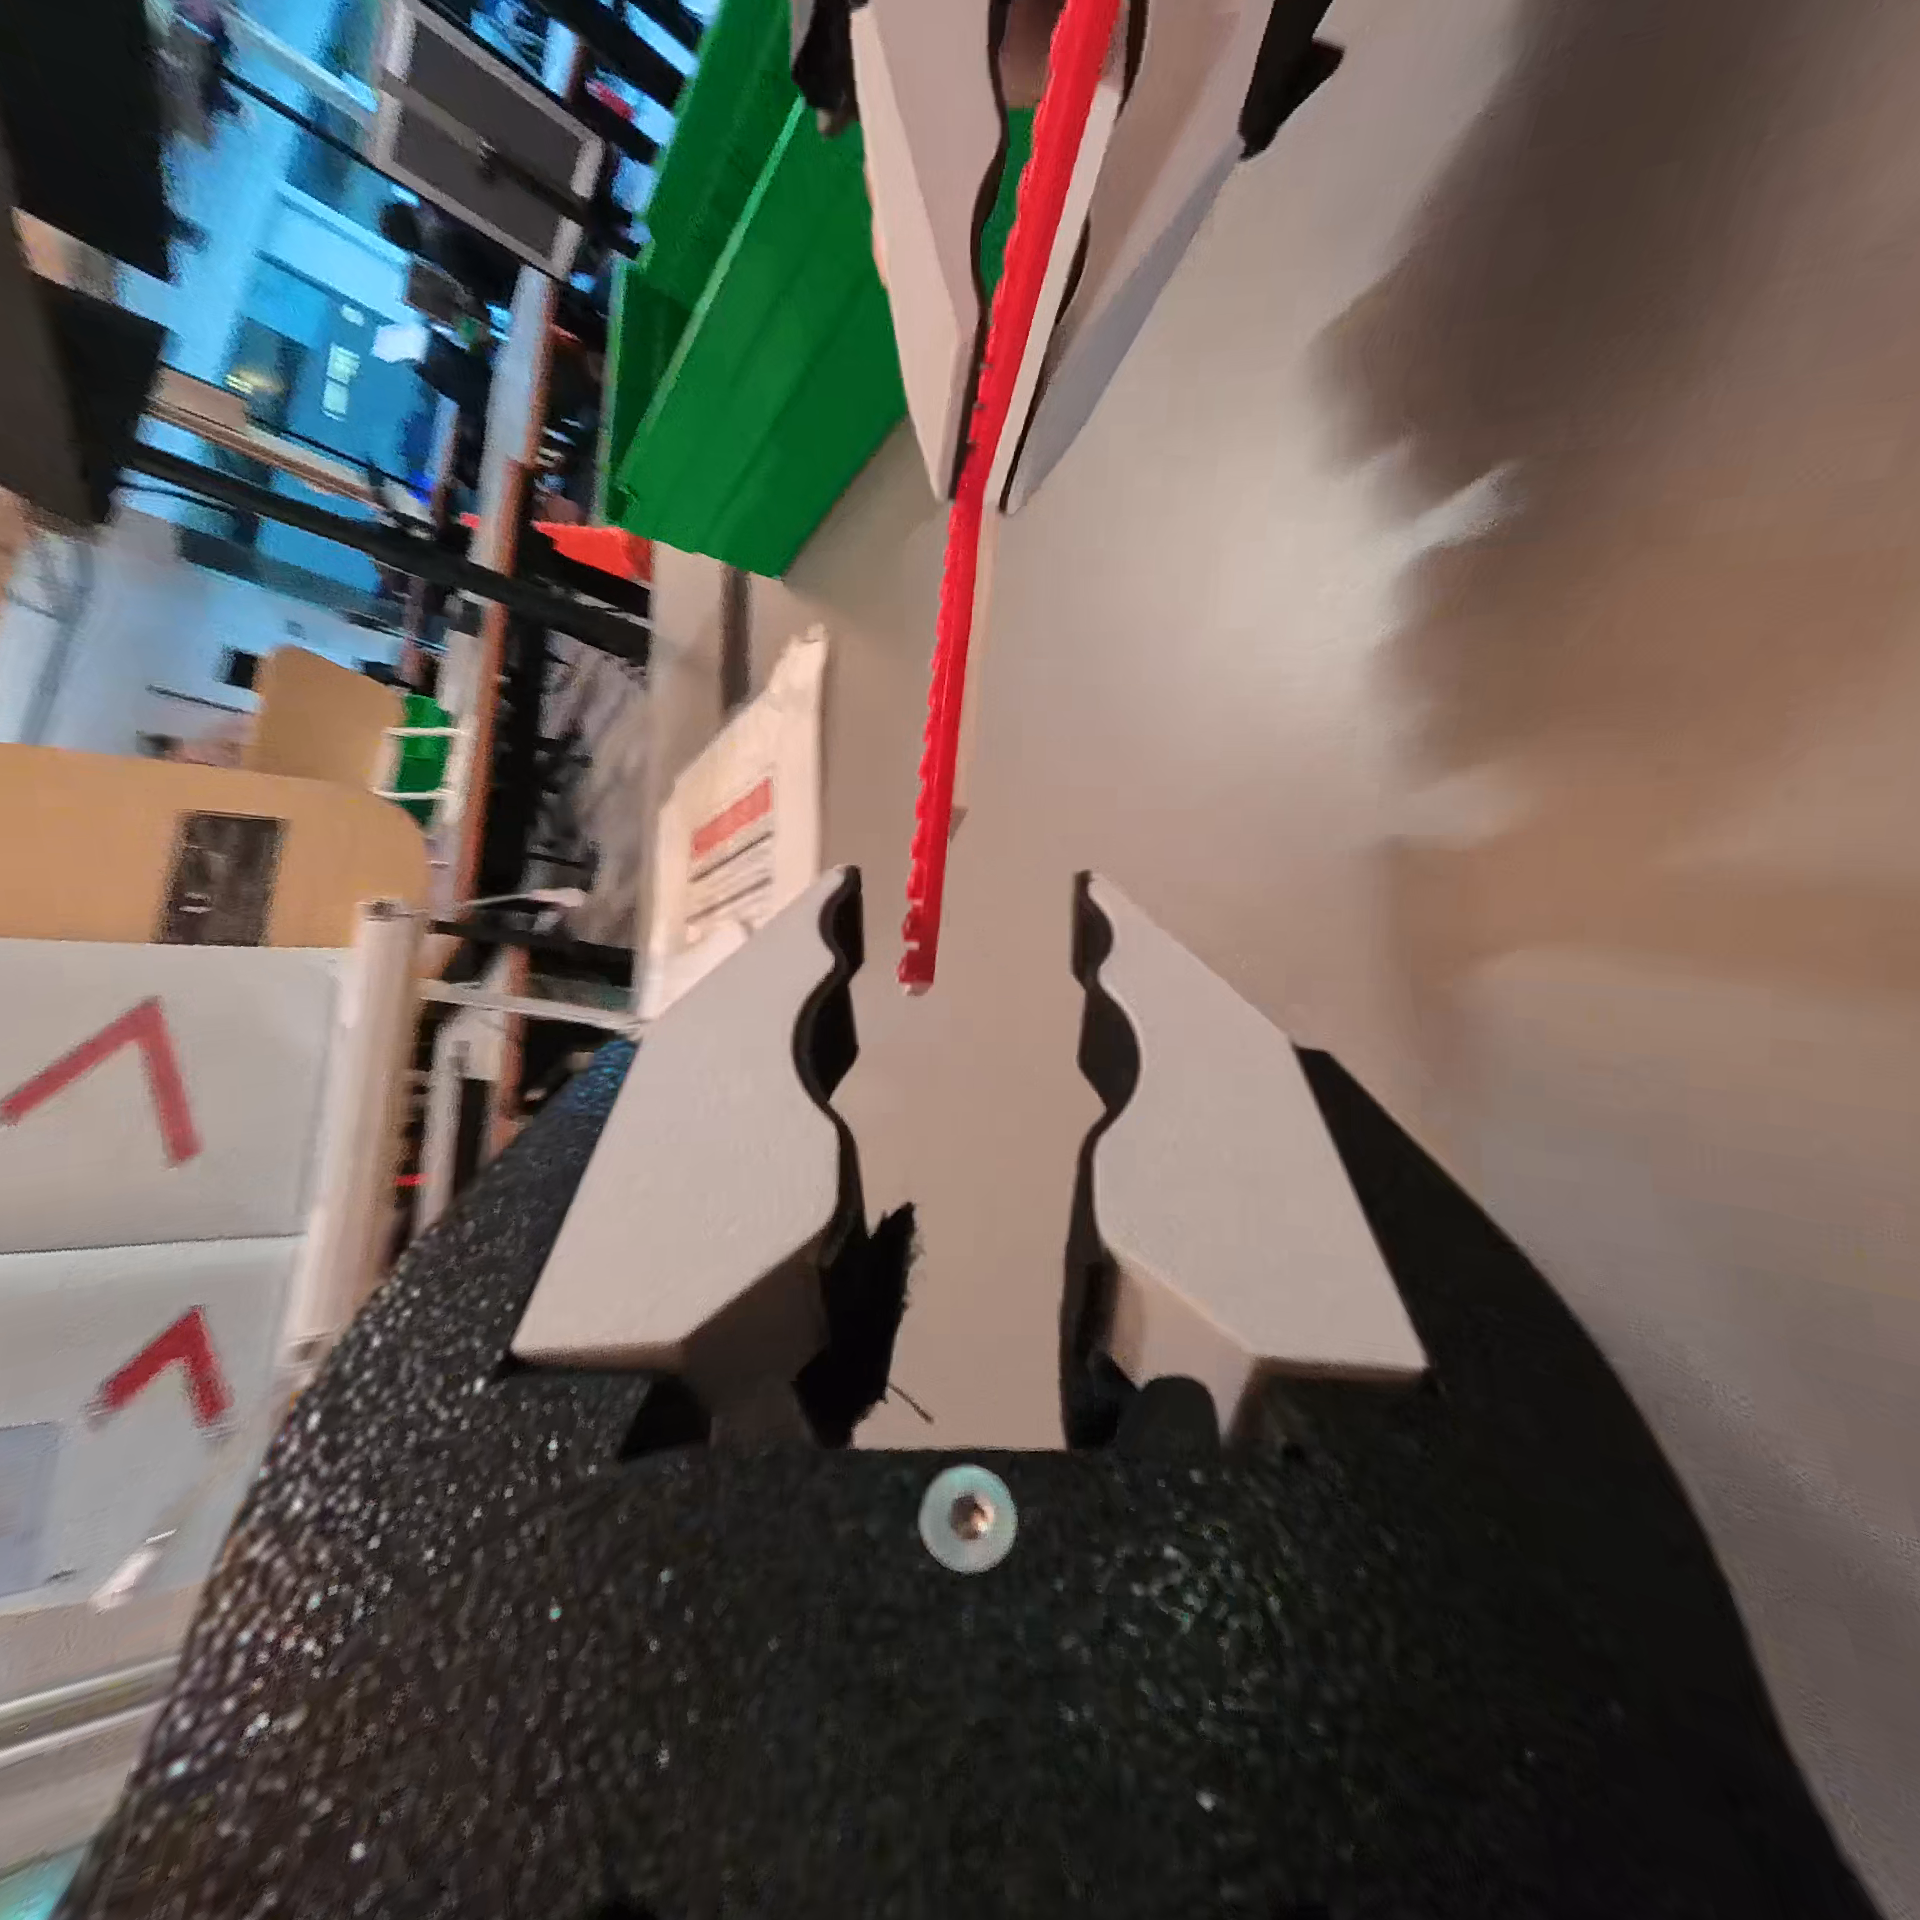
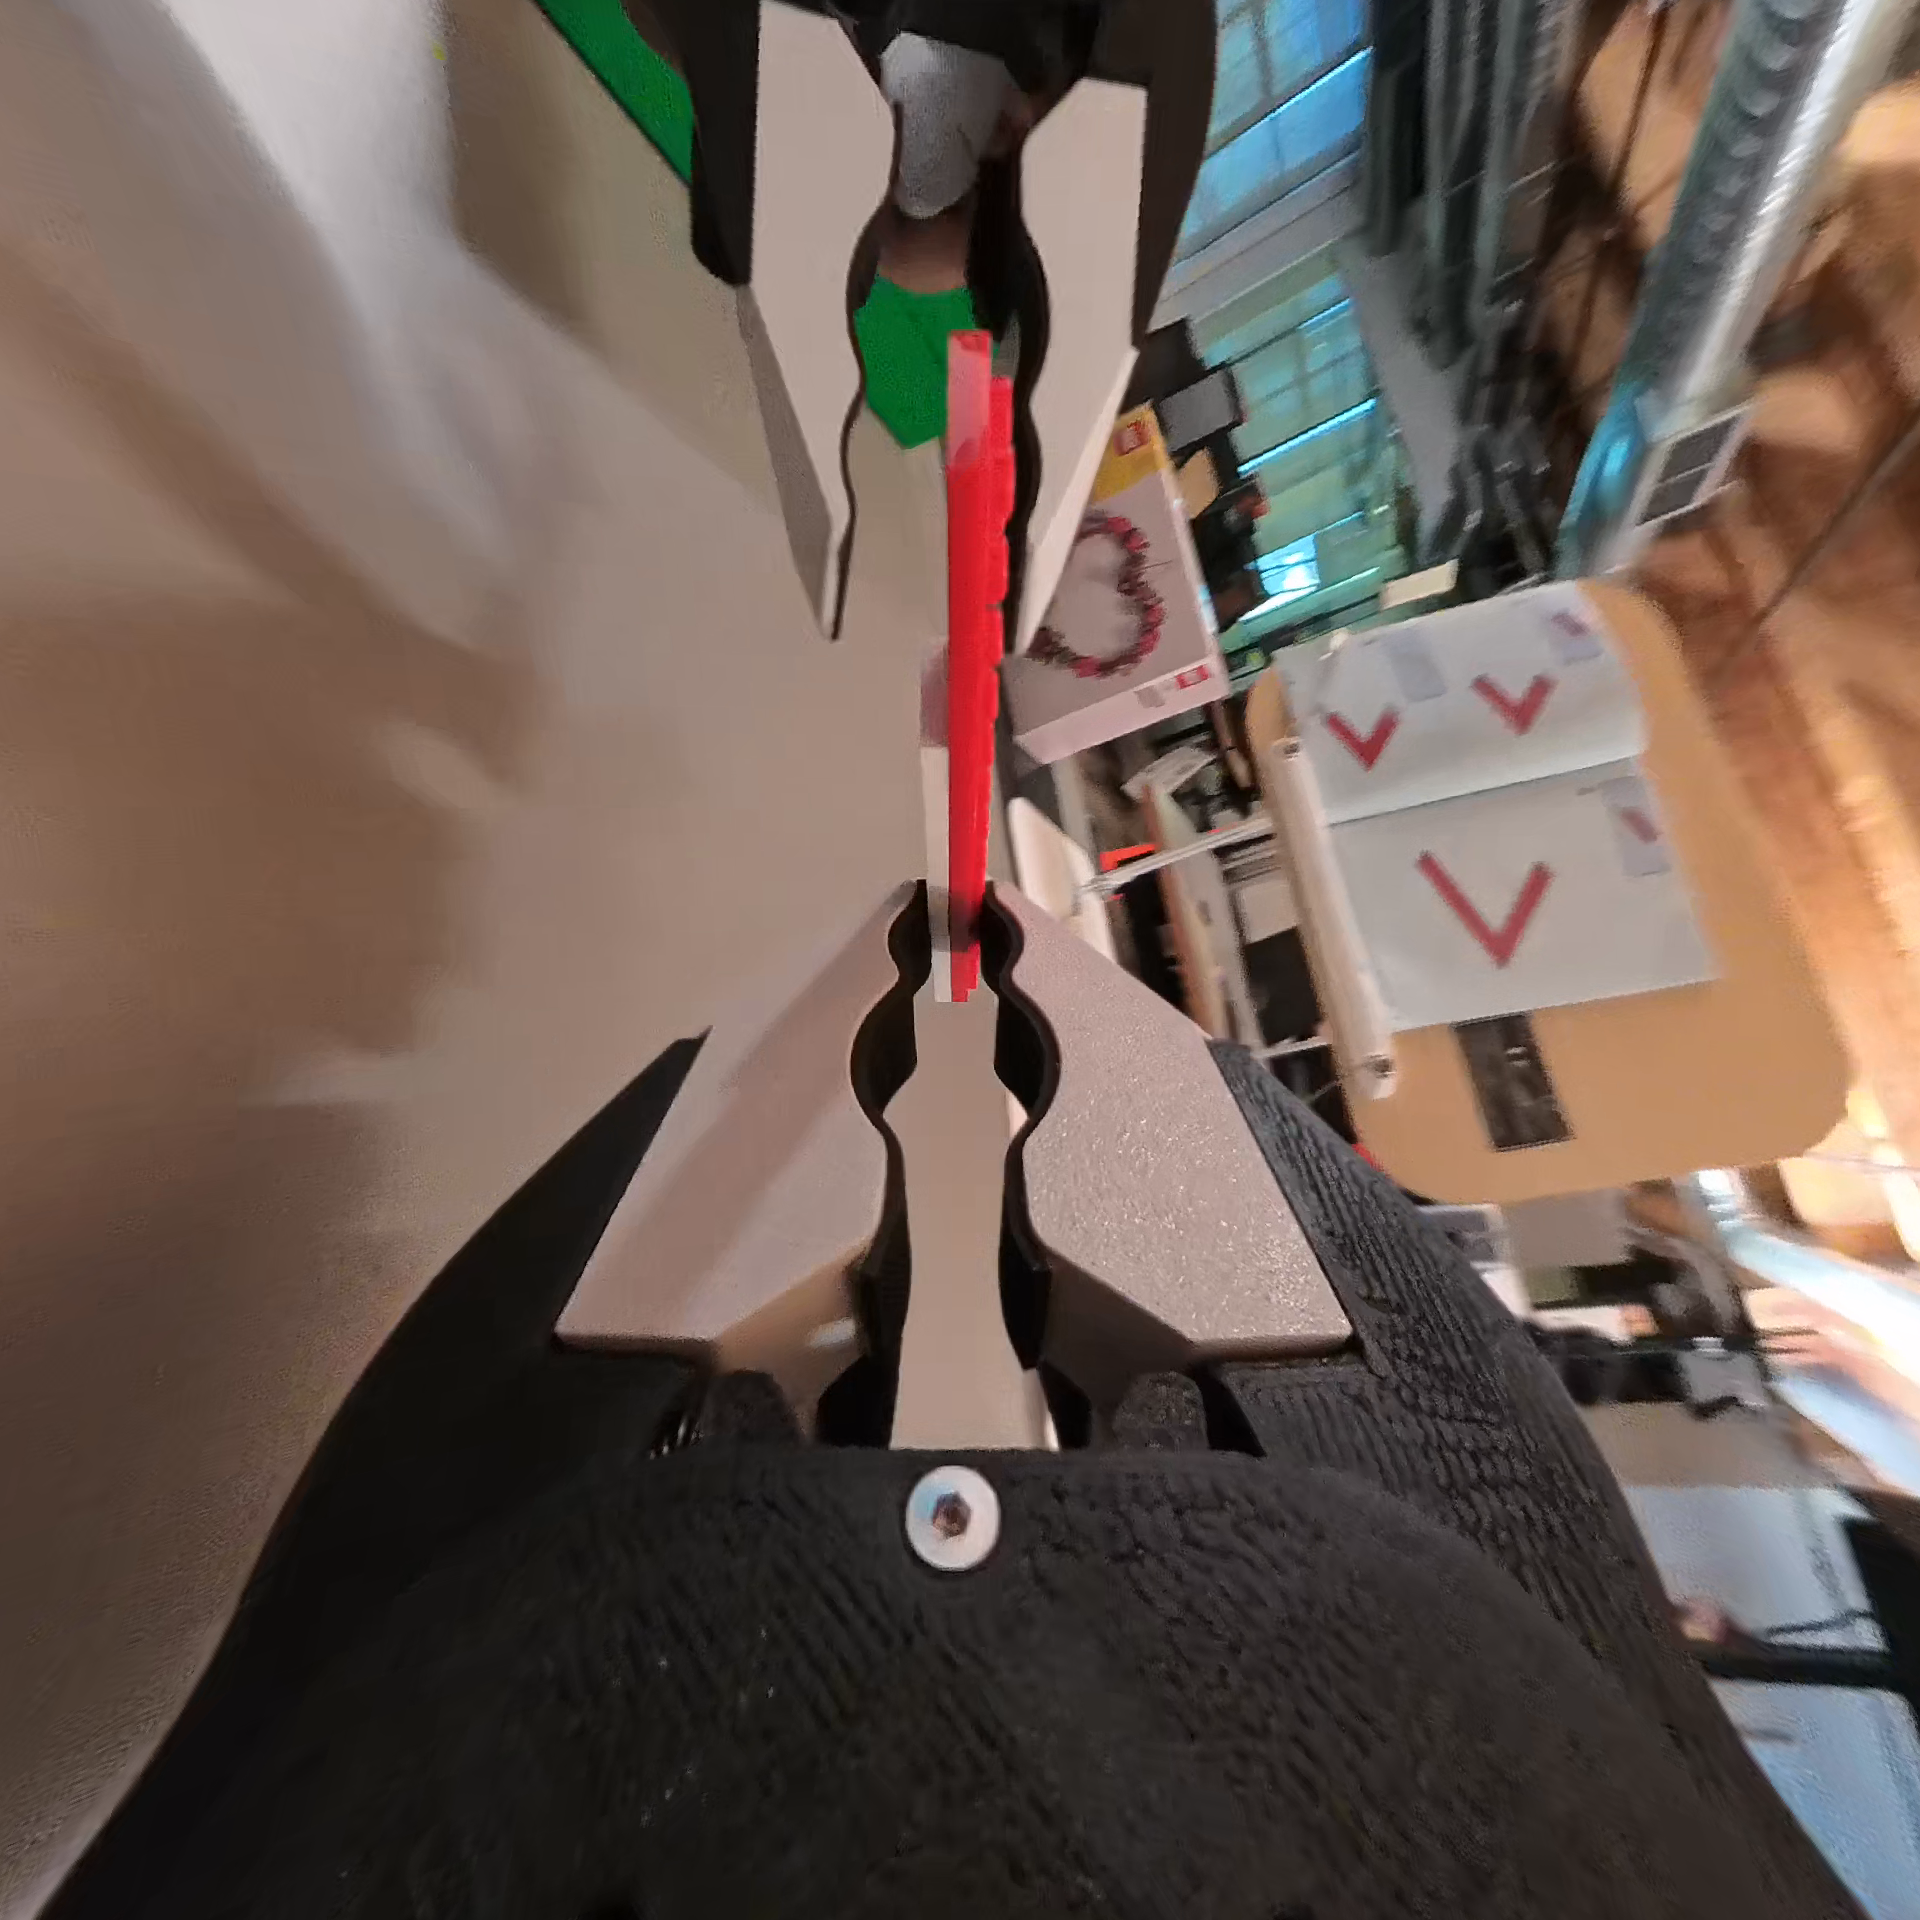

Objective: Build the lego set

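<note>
Left hand-held gripper [image 1: 971, 914] released; right hand-held gripper [image 2: 954, 909] clenched on edge-on red lego plate [image 2: 977, 665], bkgd blurred.

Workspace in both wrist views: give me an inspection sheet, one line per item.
Surface: pale table, blurred by motion in both views.
Job's things: red lego plate, seen edge-on and lifted off the table, spans between the two claws; a white layer shows on one face in the right wrist view.
Clutter: green bin; lego box with a heart picture; white bag with a red label.
Grippers: right claw shut on the plate's end; left claw open around the other end, not touching.
Cables: nothing seen.
Surroundings: cardboard boxes, shelving, windows.
</note>
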